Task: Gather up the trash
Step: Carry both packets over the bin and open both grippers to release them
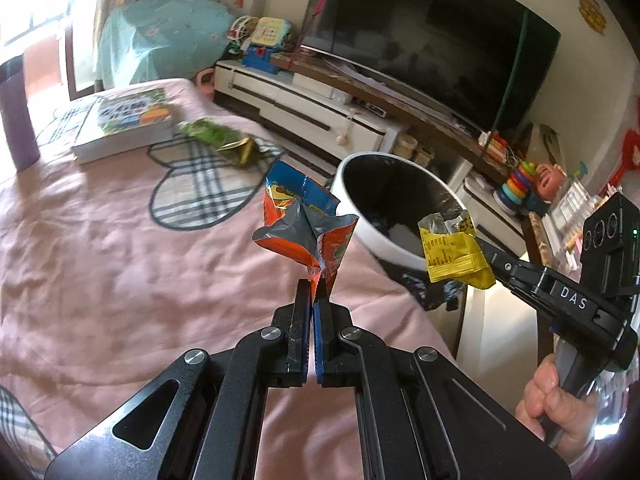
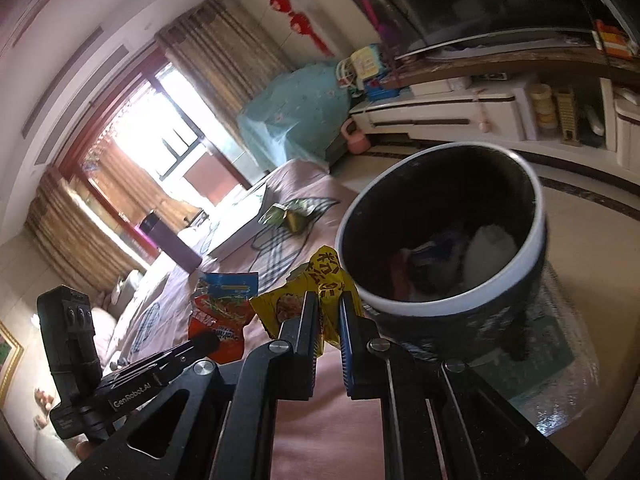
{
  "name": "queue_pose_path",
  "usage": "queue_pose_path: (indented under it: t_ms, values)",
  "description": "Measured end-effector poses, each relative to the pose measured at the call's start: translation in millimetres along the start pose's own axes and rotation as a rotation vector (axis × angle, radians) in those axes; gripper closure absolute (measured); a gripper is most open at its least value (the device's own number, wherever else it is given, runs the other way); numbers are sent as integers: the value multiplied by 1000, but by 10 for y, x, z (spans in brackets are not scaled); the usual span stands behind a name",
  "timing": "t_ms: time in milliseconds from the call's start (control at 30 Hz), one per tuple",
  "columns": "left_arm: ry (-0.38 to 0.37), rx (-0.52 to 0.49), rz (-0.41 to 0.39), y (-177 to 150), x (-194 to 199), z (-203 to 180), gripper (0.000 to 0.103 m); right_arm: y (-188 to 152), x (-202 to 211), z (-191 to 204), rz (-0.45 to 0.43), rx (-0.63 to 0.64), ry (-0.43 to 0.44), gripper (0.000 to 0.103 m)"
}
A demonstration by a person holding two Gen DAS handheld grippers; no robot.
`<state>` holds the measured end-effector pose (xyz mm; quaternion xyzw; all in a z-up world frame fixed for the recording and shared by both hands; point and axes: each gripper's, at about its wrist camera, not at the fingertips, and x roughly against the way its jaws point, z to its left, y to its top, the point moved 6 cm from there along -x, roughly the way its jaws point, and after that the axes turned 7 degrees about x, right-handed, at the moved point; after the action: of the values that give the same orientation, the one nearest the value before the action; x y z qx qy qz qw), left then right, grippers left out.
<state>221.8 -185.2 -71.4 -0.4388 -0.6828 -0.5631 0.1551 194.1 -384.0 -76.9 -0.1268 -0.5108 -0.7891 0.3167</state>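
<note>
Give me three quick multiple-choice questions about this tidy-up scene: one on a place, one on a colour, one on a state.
1. Where does the green wrapper lie?
A. on the pink bedspread
B. in the bin
C. on the TV stand

2. What colour is the wrapper in the right gripper?
A. green
B. yellow
C. white

3. How is the left gripper?
A. open, empty
B. shut on the orange wrapper
C. shut on a book

Answers:
1 A, it rests near the book.
2 B, the yellow wrapper sits between its fingers.
3 B, the fingers pinch the wrapper's corner.
</note>
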Motion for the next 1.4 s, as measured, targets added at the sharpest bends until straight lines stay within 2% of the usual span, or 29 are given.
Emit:
queue_pose_path:
  t_ms: [467, 1400]
  values:
    - [-26, -59, 13, 110, -158, -393, 102, 158, 200, -278, -57, -18, -49, 94]
    - [-25, -138, 25, 328, -485, -831, 102, 437, 168, -516, -56, 28, -125, 93]
